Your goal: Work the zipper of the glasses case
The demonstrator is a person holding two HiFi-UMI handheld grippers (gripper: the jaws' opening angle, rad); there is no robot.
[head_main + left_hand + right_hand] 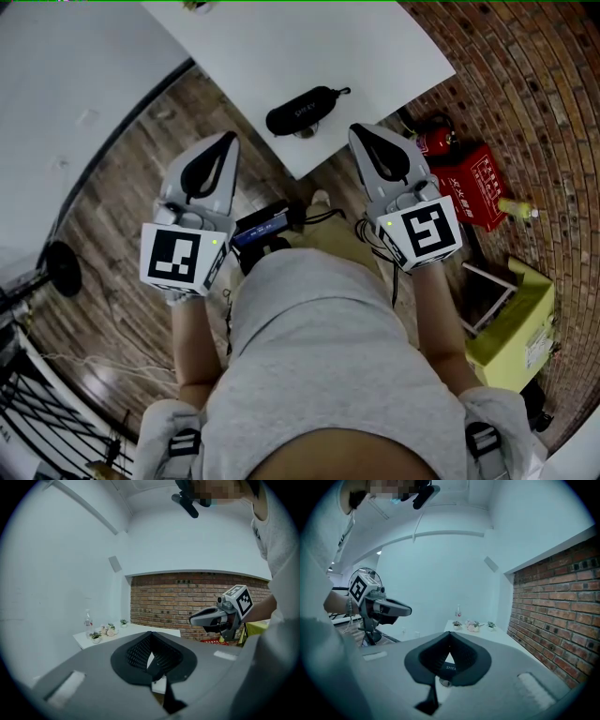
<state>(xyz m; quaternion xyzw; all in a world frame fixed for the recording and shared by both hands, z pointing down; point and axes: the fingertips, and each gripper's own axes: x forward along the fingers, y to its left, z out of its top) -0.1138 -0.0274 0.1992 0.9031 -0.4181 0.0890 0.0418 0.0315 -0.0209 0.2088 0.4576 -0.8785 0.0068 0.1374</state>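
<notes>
The glasses case [302,110] is laid flat near the front edge of the white table [375,47]. Its long axis is set diagonally, cord end directed upper right. The left gripper [225,141] and right gripper [361,133] are held short of it, jaws pressed together, empty.

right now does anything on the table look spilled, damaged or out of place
Nothing stands out. The black glasses case lies flat and whole on the white table, close to the near edge but fully on it. No spill or damage shows.
</notes>
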